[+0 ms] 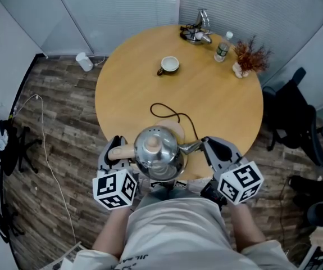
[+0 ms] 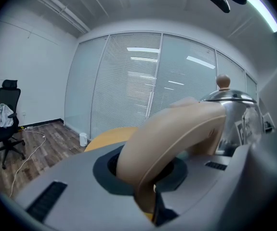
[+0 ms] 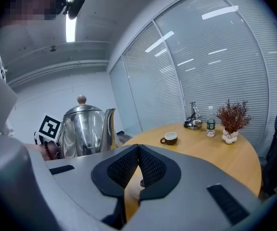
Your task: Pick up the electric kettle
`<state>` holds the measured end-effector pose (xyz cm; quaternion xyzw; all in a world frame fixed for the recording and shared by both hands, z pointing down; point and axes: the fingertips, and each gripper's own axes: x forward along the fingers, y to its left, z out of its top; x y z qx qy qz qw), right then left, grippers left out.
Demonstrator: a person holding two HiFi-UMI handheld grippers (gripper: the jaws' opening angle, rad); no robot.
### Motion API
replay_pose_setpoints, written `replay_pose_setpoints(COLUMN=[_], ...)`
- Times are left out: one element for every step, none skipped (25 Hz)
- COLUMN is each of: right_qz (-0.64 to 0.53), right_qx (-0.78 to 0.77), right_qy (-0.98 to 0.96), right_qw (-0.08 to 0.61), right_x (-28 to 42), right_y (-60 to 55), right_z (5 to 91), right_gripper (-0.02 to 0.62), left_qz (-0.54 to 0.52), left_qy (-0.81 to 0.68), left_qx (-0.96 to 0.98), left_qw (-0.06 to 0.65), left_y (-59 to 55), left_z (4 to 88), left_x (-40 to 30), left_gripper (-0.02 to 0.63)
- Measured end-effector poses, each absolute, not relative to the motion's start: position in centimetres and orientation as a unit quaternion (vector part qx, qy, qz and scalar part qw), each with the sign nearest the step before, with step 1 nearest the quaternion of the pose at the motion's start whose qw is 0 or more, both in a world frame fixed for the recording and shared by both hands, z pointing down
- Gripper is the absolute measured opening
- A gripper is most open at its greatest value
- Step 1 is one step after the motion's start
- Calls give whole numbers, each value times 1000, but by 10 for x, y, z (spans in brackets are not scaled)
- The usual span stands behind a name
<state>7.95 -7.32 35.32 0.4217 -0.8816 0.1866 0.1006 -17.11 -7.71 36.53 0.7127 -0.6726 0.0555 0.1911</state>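
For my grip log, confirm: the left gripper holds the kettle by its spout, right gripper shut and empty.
Wrong part: the left gripper view shows the left gripper holding the kettle by its handle, right gripper shut and empty.

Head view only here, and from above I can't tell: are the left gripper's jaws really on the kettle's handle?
Observer: Yes. In the left gripper view the left gripper has its jaws closed on the beige handle of the kettle.
Operator: And the right gripper, is it carrying anything?
Observer: No. The right gripper view shows the right gripper with its jaws together and nothing between them. The kettle shows to their left in that view.
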Motion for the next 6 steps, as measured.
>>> replay_pose_setpoints(right_qz=[187,188,188,188,188,189], right_qx=[423,424,425,425,425,426], right_qy=[-881,-880,-880,-880,-879,-879], right_qw=[101,101,101,102,102,102], right_x=[81,83,84,85,86,86], right_y=[-73,-72,-71,-71,-70,-69], right_z=[354,355,356,357,357,357], right_gripper=[31,31,31,31,31,31], left_qz=[55,55,55,55,55,54], left_qy=[-672,-672,-672,-672,-672,-671], left_qx=[713,713,714,714,715,715], left_qw=[190,190,189,187,186,185], left_y=[-78,-79,-80,-80,-80,-81], left_z=[365,364,364,363,362,361], left_x=[-170,-170,-169,-169,-168,-167], left_gripper=[46,46,46,46,46,46])
